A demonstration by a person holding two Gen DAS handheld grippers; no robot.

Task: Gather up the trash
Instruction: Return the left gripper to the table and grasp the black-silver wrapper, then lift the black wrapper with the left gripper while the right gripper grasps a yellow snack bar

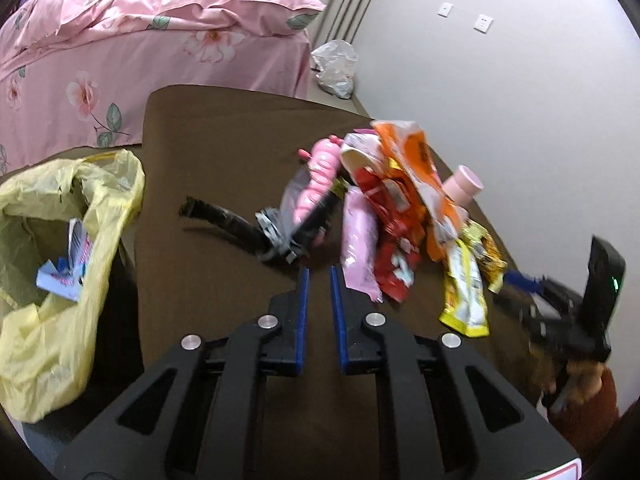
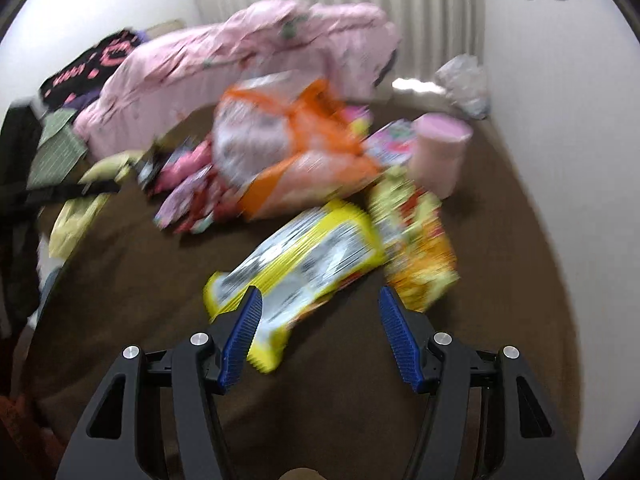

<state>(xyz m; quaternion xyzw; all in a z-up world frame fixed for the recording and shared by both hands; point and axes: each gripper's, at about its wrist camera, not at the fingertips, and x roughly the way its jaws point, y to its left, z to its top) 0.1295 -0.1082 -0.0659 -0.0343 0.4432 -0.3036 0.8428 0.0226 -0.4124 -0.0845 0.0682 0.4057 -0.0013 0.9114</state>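
A heap of snack wrappers lies on the brown table (image 1: 224, 128): an orange bag (image 1: 420, 168), a red wrapper (image 1: 392, 216), a pink packet (image 1: 358, 236), a yellow packet (image 1: 466, 292), a black wrapper (image 1: 240, 226). My left gripper (image 1: 319, 274) is narrowly open and empty, just short of the pink packet. A yellow trash bag (image 1: 60, 240) gapes at the left with a blue-white wrapper inside. My right gripper (image 2: 316, 300) is open over the near end of the yellow packet (image 2: 296, 264); it also shows in the left wrist view (image 1: 520, 280). The right wrist view is blurred.
A pink cup (image 1: 464, 186) stands behind the heap near the wall, also in the right wrist view (image 2: 438, 152). A pink floral bed (image 1: 120, 48) is beyond the table. A white plastic bag (image 1: 336, 68) lies on the floor by the wall.
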